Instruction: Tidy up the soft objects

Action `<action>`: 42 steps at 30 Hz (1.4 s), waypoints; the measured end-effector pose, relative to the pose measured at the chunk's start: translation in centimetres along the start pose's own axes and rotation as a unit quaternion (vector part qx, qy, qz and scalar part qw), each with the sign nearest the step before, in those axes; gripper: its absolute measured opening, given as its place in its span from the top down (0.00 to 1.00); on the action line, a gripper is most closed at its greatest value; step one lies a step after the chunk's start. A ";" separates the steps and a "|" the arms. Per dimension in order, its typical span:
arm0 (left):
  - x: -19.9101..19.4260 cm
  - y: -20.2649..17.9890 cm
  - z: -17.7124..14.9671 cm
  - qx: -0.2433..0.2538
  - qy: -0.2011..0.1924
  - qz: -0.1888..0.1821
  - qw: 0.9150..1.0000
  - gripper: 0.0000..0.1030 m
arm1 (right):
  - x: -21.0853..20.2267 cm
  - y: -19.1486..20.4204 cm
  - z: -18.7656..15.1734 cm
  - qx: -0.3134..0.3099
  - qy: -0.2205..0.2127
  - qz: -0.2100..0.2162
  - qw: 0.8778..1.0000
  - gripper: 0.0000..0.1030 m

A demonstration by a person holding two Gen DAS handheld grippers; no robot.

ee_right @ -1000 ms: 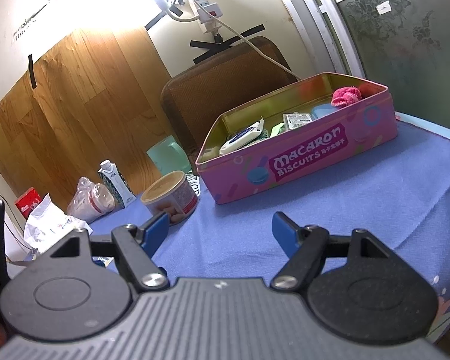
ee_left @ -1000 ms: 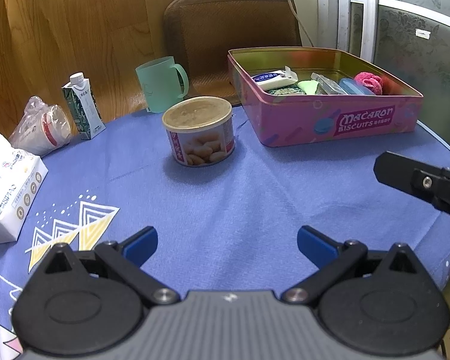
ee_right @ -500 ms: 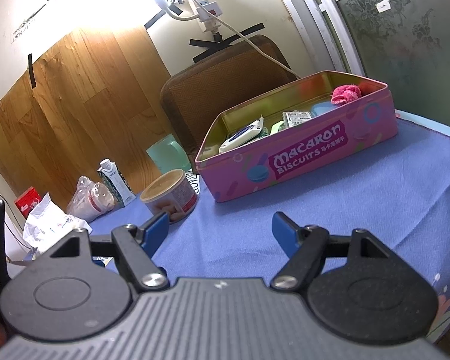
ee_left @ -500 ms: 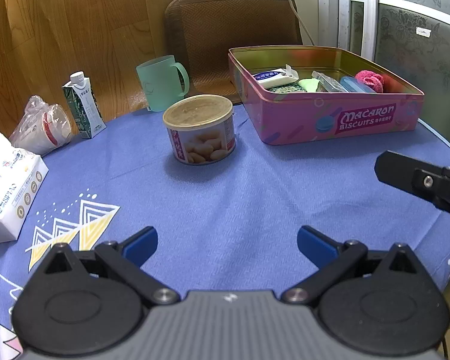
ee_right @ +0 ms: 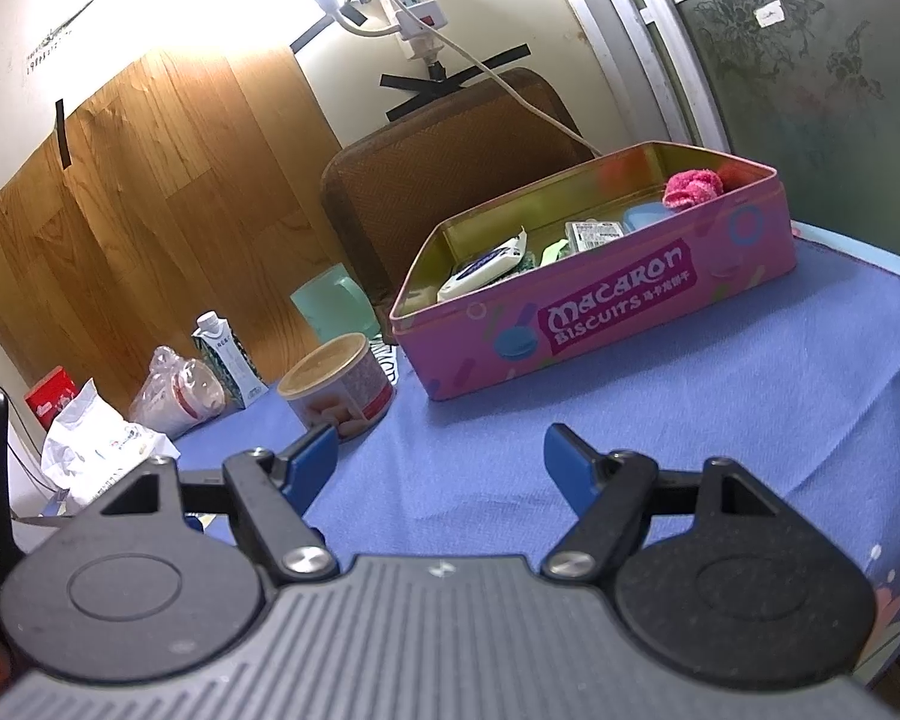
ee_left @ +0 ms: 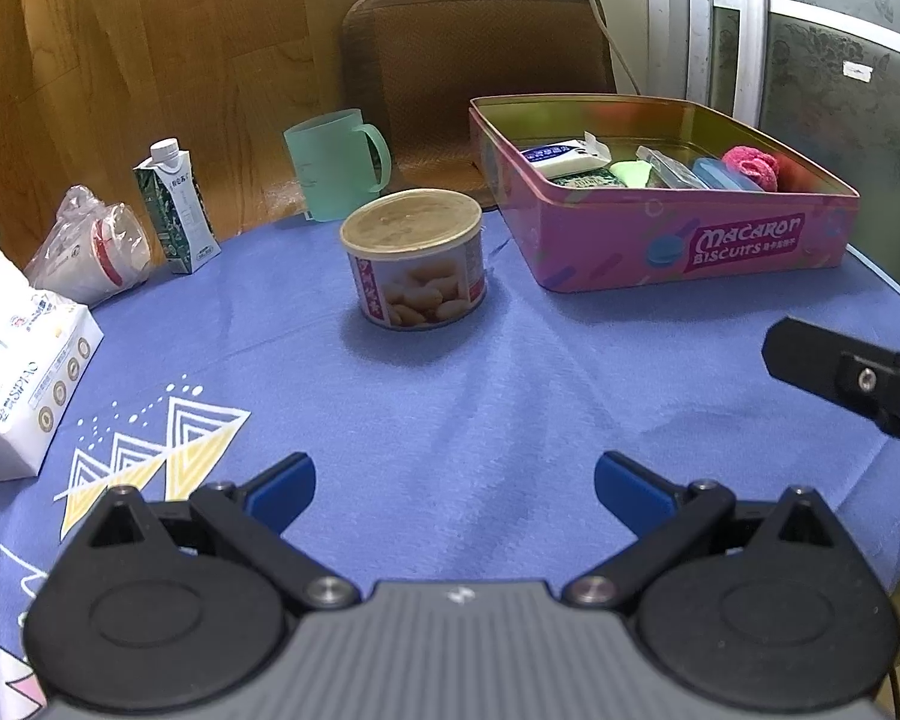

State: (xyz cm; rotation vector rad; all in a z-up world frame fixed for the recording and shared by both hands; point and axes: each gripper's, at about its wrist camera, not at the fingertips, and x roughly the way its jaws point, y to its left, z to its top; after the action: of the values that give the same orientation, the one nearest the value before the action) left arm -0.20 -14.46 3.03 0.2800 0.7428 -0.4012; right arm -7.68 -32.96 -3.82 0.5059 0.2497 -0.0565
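Note:
A pink "Macaron Biscuits" tin (ee_left: 690, 246) stands open at the far right of the blue tablecloth; it also shows in the right wrist view (ee_right: 600, 324). Inside lie a pink fluffy cloth (ee_left: 750, 165) (ee_right: 693, 187), a white tissue pack (ee_left: 564, 157) (ee_right: 489, 264), a green piece (ee_left: 630, 171), a clear wrapped packet and a blue item. My left gripper (ee_left: 453, 489) is open and empty over the near table. My right gripper (ee_right: 441, 462) is open and empty, short of the tin; part of it shows in the left wrist view (ee_left: 846, 375).
A round snack can (ee_left: 414, 258) stands mid-table, left of the tin. Behind it are a green mug (ee_left: 333, 162), a small carton (ee_left: 177, 207), a bagged cup (ee_left: 93, 246) and a white tissue pack (ee_left: 21, 372) at the left edge. A brown chair (ee_left: 480, 60) stands behind the table.
Both grippers stay open and empty. The views shift only slightly; the right wrist view has tilted up a little.

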 end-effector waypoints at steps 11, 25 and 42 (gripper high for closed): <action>0.6 -1.1 0.0 0.021 -0.003 -0.004 1.000 0.00 | -0.9 0.1 -0.2 -0.005 -0.013 -0.018 1.000 0.24; 0.4 -1.1 0.2 0.022 -0.011 -0.003 1.000 0.00 | -1.3 0.3 -0.2 -0.010 -0.018 -0.024 0.999 0.24; -1.2 -0.7 0.0 0.020 -0.027 -0.002 0.999 0.00 | -2.3 1.6 -0.4 -0.027 -0.026 -0.022 0.999 0.24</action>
State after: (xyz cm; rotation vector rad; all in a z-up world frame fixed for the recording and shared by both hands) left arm -1.26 -14.77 3.79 0.3050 0.6829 -0.4259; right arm -9.85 -31.42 -2.82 0.4449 0.2105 -0.1053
